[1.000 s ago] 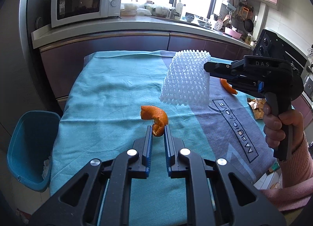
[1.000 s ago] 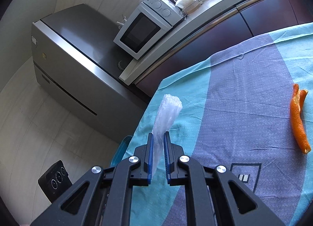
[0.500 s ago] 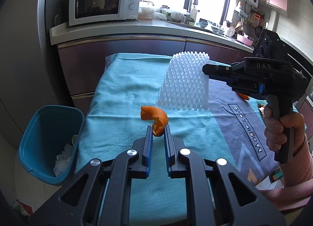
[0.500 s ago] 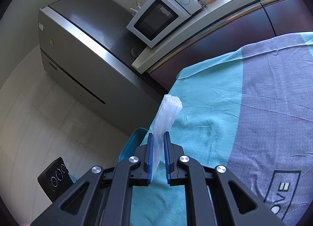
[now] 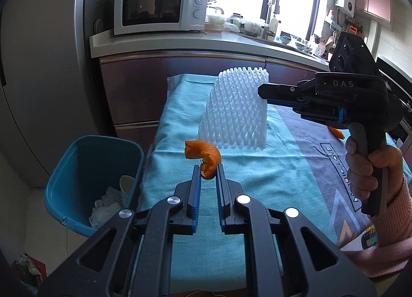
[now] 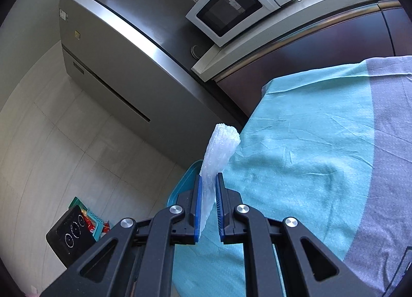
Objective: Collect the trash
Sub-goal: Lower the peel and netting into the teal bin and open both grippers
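Note:
My left gripper [image 5: 208,170] is shut on a curled orange peel [image 5: 203,154] and holds it above the left end of the table with the teal cloth [image 5: 180,168]. My right gripper [image 6: 208,178] is shut on a white foam fruit net [image 6: 219,150]; the net also shows in the left wrist view [image 5: 235,111], hanging above the cloth. A blue trash bin [image 5: 85,168] stands on the floor left of the table, with white trash inside. Its rim shows in the right wrist view [image 6: 185,181] just behind the net.
Another orange peel [image 5: 336,132] lies on the cloth at the right, behind the right gripper body. A counter with a microwave [image 5: 159,11] runs behind the table. A grey fridge [image 6: 123,70] stands to the left. A green basket [image 6: 90,214] sits on the floor.
Both grippers have moved left toward the table's left end, each still holding its item. The blue bin has come further into view and nearer to both.

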The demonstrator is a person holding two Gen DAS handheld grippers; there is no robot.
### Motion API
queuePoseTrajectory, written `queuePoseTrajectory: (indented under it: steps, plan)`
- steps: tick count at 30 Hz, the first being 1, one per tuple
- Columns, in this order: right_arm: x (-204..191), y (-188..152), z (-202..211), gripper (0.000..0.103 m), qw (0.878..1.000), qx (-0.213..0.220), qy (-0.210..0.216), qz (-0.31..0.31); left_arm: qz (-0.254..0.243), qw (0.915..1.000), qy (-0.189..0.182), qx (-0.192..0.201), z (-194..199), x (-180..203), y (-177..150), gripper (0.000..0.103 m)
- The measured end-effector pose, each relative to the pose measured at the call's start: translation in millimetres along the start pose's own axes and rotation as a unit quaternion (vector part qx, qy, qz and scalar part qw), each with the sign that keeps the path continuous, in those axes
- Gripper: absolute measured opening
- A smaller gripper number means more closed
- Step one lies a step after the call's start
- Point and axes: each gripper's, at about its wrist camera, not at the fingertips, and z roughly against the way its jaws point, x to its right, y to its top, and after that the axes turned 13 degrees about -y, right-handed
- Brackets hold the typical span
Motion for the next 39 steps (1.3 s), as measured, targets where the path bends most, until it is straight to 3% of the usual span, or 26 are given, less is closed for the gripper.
queuePoseTrajectory:
  steps: [18, 39]
  plan:
    - [-52.8, 14.5, -75.9, 0.009, 0.998, -0.054, 0.016, 0.034, 0.04, 0.9953, 0.086, 0.016, 24.7, -69.2, 2.2, 0.012]
    - [-100.1, -13.5, -182.9, 0.011, 0.98, -0.167, -0.033, 0.099, 0.124, 0.9817, 0.139, -0.038, -14.3, -161.9, -24.4, 0.012]
